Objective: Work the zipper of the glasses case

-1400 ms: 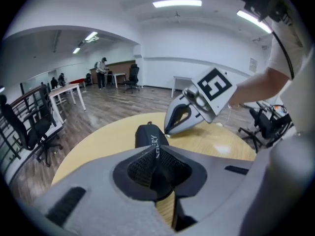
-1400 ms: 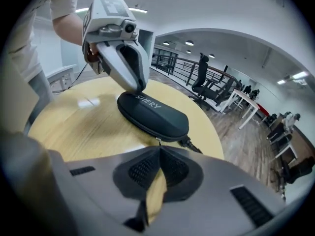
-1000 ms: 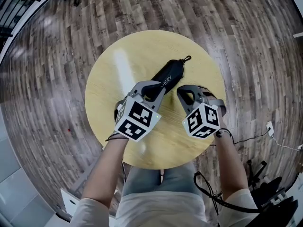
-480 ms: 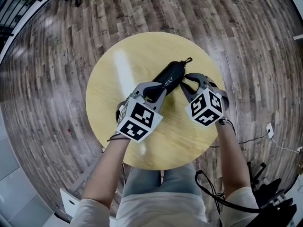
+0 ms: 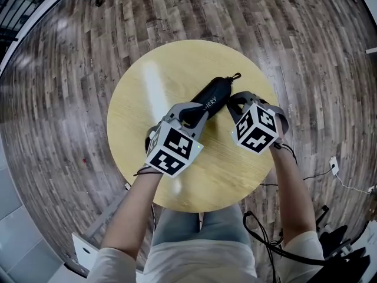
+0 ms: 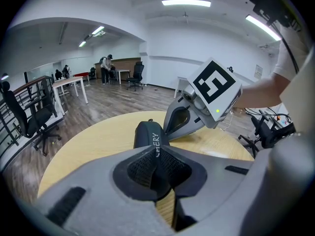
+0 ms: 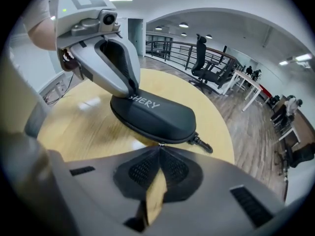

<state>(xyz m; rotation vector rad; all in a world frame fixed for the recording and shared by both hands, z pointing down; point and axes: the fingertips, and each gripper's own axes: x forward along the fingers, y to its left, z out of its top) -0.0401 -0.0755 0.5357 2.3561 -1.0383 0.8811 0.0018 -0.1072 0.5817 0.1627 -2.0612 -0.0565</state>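
1. The left claw (image 6: 155,151) is clenched on the near end of the case (image 5: 215,93). In the left gripper view the black shell sits wedged between the two pads.
2. The person's left hand holds this claw low over the near-left part of the round yellow worktop (image 5: 141,93).
3. The case lies flat near the middle of the worktop, slanting from near-left to far-right. Its top carries white lettering, which begins just beyond the left claw's tips.
4. A small black clip (image 5: 235,75) hangs off the far end of the case and rests on the worktop, pointing away from the person.
5. The right claw (image 7: 159,149) is clenched, with its pads pressed together. Its tips touch the zipper seam on the right long side of the case, toward the clip end. A tiny pale speck shows right at the tips, but it is too small to tell whether a zipper pull is pinched there.
6. The two claws sit close together with the case between them, the right one a little farther out than the left.
7. Dark wood floor (image 5: 306,46) surrounds the worktop.
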